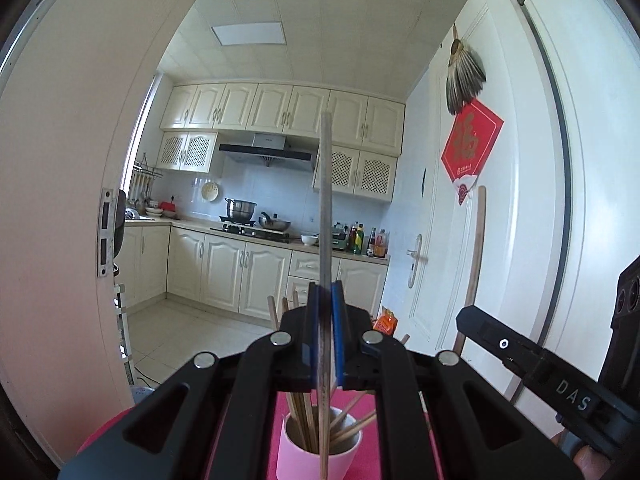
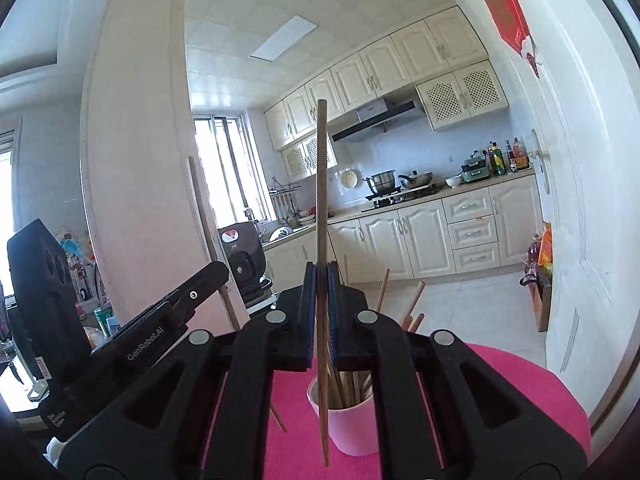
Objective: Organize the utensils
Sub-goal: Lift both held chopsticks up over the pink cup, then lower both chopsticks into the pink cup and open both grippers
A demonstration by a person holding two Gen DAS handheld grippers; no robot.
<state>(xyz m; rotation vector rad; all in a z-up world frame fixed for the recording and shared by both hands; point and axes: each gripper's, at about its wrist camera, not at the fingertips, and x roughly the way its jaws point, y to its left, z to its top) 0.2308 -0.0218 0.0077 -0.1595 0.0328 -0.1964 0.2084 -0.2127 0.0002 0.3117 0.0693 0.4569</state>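
A round table (image 2: pixel 520 384) covered in bright pink cloth carries the work, with a cream-cabinet kitchen behind it. Near the middle of the cloth stands a pink cup (image 2: pixel 354 426), upright, holding a loose bundle of wooden chopsticks (image 2: pixel 352 388) that fan out past its rim, so it looks like the collecting place for the utensils.

The left gripper (image 1: pixel 326 300) points level over the table, its 2 blue-padded jaws closed on 1 grey-looking chopstick (image 1: pixel 326 200). The stick stands nearly upright, its lower end hanging at the cup's mouth in this view; whether it is inside the rim I cannot tell.

The right gripper (image 2: pixel 320 280) is likewise level and clamped on 1 brown chopstick (image 2: pixel 321 184), also upright. Its lower tip hangs in front of the cup's near side, above the cloth, not inside.

Holding each stick vertical probably lines it up to drop in end first.
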